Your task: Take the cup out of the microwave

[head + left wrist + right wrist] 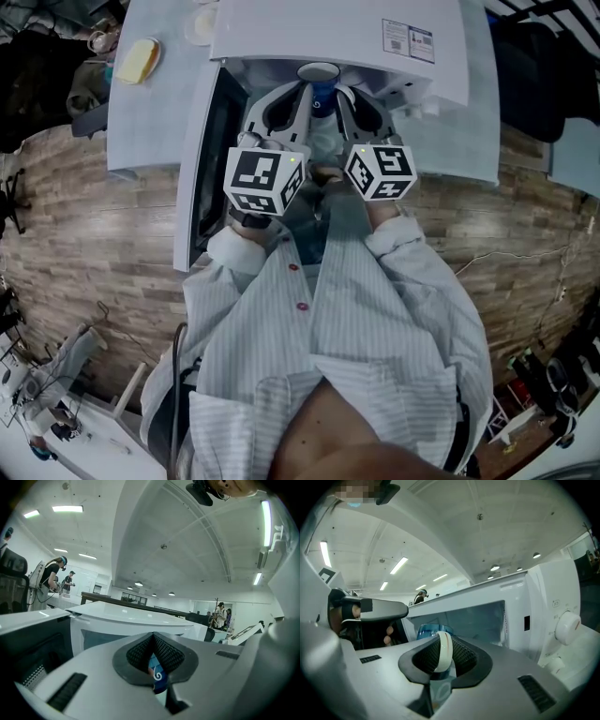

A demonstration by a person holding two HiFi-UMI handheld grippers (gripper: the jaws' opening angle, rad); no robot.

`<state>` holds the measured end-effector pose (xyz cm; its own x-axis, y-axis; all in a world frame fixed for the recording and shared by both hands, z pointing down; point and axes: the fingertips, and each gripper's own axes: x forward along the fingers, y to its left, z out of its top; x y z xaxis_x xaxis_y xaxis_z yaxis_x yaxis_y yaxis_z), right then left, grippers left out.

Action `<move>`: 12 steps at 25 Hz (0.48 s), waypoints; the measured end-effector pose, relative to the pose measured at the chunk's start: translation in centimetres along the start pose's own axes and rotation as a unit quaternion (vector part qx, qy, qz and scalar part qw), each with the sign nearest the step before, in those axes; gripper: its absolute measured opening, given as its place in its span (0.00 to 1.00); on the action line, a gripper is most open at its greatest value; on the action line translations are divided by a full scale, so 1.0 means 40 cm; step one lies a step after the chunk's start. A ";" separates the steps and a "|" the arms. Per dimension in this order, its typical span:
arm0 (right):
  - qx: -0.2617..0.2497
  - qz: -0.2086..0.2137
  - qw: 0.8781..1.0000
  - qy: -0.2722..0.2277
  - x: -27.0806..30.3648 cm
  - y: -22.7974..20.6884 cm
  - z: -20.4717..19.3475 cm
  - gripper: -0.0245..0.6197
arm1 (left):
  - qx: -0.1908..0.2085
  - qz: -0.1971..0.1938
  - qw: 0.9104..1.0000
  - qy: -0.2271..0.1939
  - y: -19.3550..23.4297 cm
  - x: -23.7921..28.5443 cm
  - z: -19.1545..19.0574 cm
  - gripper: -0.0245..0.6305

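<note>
Steadiness: right hand-held gripper (440,648) clamps cup (426,631) handle (445,657); left hand-held gripper (153,641), jaws together, alongside; withdraw level, clearing microwave (543,597).

cup (427,631): blue, white swirl, white handle
microwave (309,37): white
shirt (375,319): white, thin grey stripes
floor (84,234): brown wood grain
</note>
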<state>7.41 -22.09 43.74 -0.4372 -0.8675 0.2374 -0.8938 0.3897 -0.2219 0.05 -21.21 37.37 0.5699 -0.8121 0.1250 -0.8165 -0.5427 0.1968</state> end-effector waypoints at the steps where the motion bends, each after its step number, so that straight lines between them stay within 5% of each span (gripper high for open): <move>1: 0.000 0.002 1.000 -0.003 -0.007 0.003 0.008 0.16 | 0.000 -0.001 1.000 -0.001 -0.005 -0.001 0.003 0.05; 12: 0.012 0.028 0.999 -0.029 -0.088 0.014 0.103 0.16 | 0.007 -0.010 1.000 -0.013 -0.065 -0.029 0.041 0.05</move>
<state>8.84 -20.08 38.89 -0.4791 -0.8612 0.1700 -0.8654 0.4310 -0.2556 1.39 -19.21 35.11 0.5832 -0.8067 0.0953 -0.8066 -0.5612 0.1856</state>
